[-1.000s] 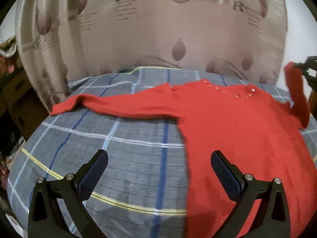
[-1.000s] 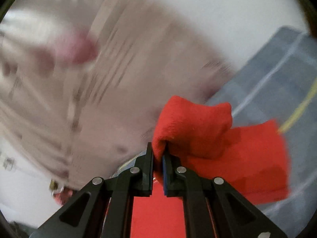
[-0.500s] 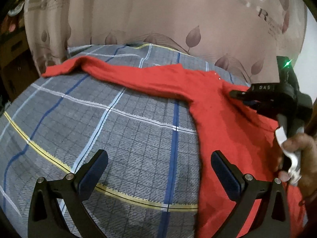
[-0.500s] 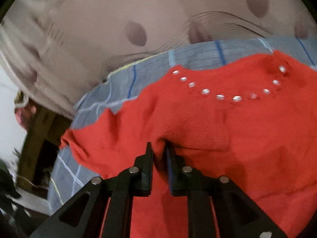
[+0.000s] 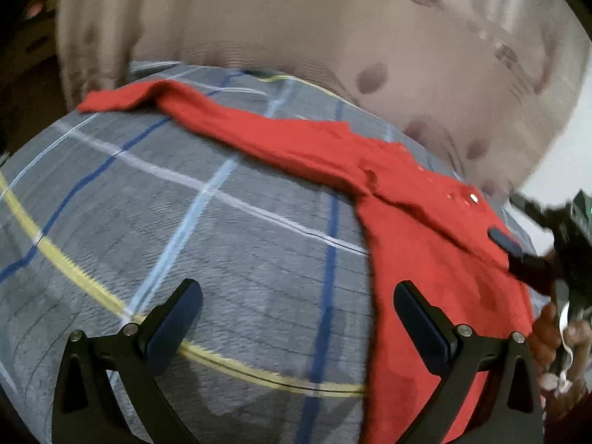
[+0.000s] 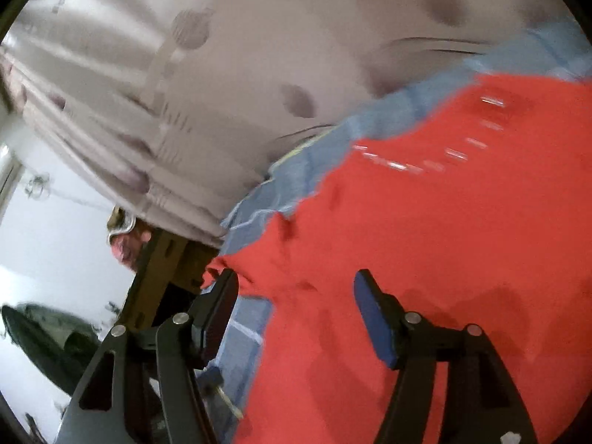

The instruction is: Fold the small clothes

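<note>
A red long-sleeved sweater (image 5: 425,229) with small beads at the neckline lies flat on a grey plaid bed cover (image 5: 222,244). Its left sleeve (image 5: 207,118) stretches out to the far left. The right sleeve lies folded across the body. My left gripper (image 5: 298,314) is open and empty, low over the cover beside the sweater's left edge. My right gripper (image 6: 296,296) is open and empty just above the sweater (image 6: 425,259); it also shows at the right edge of the left wrist view (image 5: 518,255).
A beige patterned curtain (image 5: 333,26) hangs behind the bed. In the right wrist view the bed's edge (image 6: 251,199) drops off to brown boxes (image 6: 162,259) and a white wall. A hand (image 5: 555,329) holds the right gripper.
My right gripper carried the right sleeve over the sweater's body, then opened and let it go. My left gripper moved lower and nearer to the cover, still open.
</note>
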